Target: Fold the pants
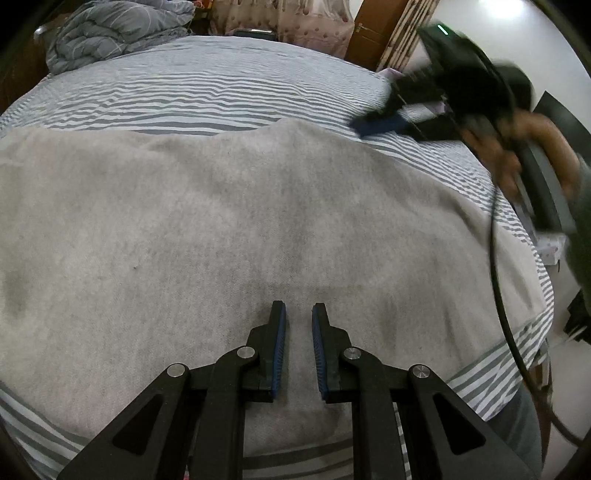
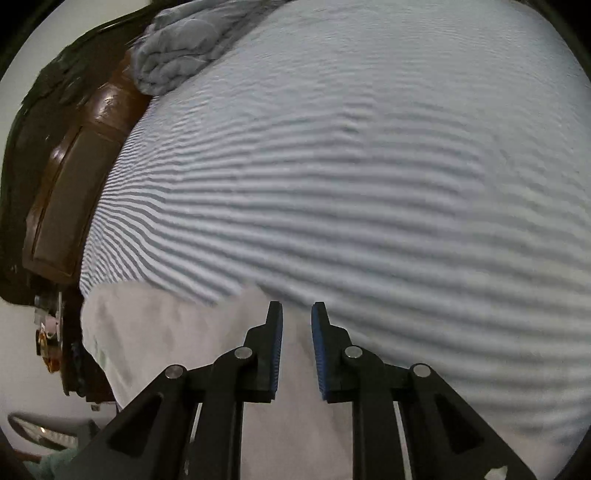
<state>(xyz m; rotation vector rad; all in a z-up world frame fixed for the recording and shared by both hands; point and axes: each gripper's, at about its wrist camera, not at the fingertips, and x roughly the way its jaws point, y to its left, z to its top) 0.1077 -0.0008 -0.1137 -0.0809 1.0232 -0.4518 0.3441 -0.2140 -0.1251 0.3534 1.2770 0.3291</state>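
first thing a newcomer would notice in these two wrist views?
The big pale grey pants spread flat over the striped bedsheet, filling the left wrist view, with the left gripper open just above the cloth. At upper right of that view, the blurred right gripper sits near the bed's edge. A crumpled grey quilt lies at the bed's far end.

Bed with grey-and-white striped sheet [image 1: 192, 88]; crumpled grey quilt [image 1: 110, 33] at far corner; brown wooden headboard [image 2: 66, 206] alongside; floral curtain [image 1: 280, 18]; wooden door [image 1: 373, 29]; white wall [image 1: 517, 33], brightly lit.
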